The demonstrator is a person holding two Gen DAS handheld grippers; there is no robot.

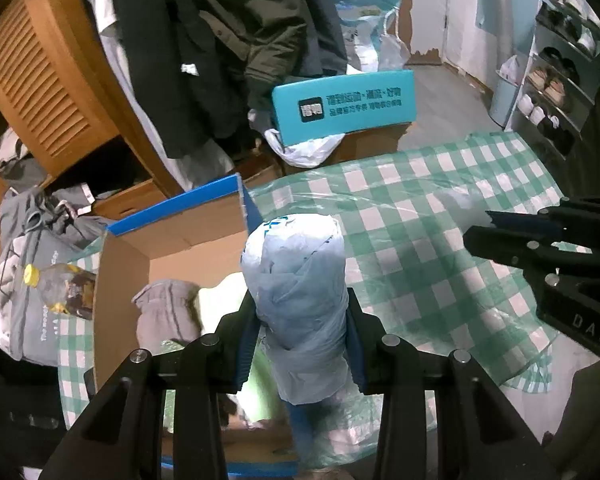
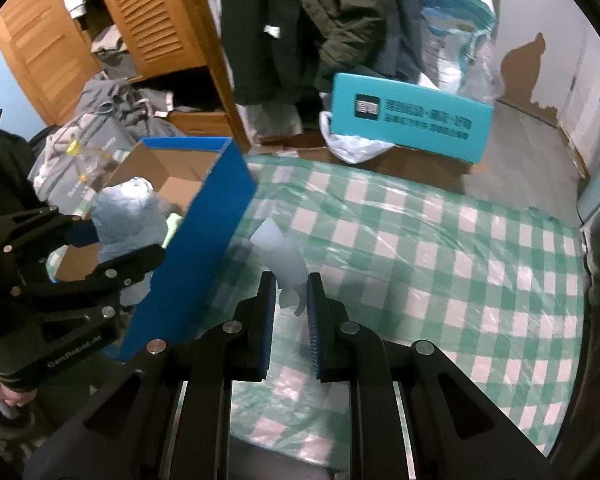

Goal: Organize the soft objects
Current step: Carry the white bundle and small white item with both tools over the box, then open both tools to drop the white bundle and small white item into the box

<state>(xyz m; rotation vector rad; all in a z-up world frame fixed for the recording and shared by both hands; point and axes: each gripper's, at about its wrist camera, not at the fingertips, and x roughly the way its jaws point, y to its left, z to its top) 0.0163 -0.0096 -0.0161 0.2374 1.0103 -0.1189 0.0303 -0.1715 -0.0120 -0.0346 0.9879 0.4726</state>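
Green-and-white checked cloth (image 2: 440,248) under clear plastic covers the table, with dark coats (image 1: 220,40) and a louvred wooden wardrobe door (image 1: 48,76) behind and a teal sign (image 2: 410,122) propped past the far edge. At the table's left stands an open cardboard box (image 1: 172,236) with blue outer walls. The left gripper (image 1: 300,336) reaches forward over the box's right wall, its blue pads clamped on both sides of a pale blue plastic-wrapped bundle (image 1: 300,292) that stands upright between them, above the box interior, where a grey garment (image 1: 164,312) lies. The right gripper (image 2: 291,300) is held level over the cloth just right of the box, fingers pointing away, pinching a small whitish translucent piece (image 2: 284,256) that sticks up tilted left from its tips.
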